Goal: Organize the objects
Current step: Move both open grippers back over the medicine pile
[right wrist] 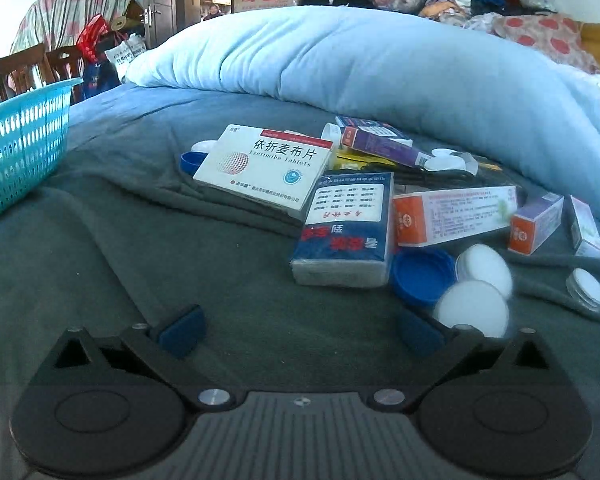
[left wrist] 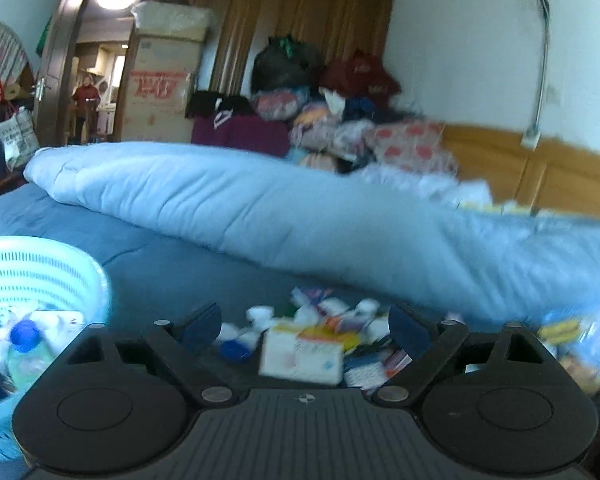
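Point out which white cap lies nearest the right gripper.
The white cap just past the right gripper's right finger, overlapping the blue cap; the other white caps lie farther off.

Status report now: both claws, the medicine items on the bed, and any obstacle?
Left claw open, empty. Right claw open, empty. White cardboard medicine box in the pile on the grey bedsheet, not yet in the light blue plastic basket. Nothing blocks.

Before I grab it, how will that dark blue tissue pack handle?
The tissue pack looks soft and plastic-wrapped, so it will probably squash and may slip. It seems light. It lies flat on the blanket, touching the blue cap, which may shift.
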`<state>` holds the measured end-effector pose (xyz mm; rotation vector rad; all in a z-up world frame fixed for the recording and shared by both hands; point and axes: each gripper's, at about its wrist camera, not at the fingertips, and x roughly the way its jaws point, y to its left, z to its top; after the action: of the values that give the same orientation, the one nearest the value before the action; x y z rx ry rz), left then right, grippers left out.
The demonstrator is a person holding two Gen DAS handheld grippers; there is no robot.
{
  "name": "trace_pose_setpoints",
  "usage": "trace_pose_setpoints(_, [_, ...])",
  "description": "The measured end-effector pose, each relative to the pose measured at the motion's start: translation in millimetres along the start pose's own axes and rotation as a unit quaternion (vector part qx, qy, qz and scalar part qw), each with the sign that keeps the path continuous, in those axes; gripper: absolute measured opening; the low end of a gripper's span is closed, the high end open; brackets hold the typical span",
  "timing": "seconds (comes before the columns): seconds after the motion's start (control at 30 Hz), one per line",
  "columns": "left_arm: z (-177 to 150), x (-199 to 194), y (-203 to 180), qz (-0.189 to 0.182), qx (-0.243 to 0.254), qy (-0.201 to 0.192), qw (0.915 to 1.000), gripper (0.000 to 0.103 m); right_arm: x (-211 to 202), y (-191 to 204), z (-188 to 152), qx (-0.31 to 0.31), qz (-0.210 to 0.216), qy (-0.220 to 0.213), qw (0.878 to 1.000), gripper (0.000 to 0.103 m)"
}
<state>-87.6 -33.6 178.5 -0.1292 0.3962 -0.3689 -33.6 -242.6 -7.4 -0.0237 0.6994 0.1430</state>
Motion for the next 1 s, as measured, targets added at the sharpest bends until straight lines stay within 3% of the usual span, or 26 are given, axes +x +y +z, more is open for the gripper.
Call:
trace_pose_setpoints(0.53, [20.3, -24.7, -73.1, -0.091, 0.014, -0.023, 0.9955, 0.091, 0.8, 0.2, -0.9, -0.001, 0.000, 0.000, 1.000, 0.103])
trace_pose_setpoints(1.0, [23.4, -42.3, -83.0, -0.096, 0.015, -0.038, 0.9945, 0.092, 0.4, 0.5, -1.2, -0.001, 0.000, 0.001, 1.000, 0.103])
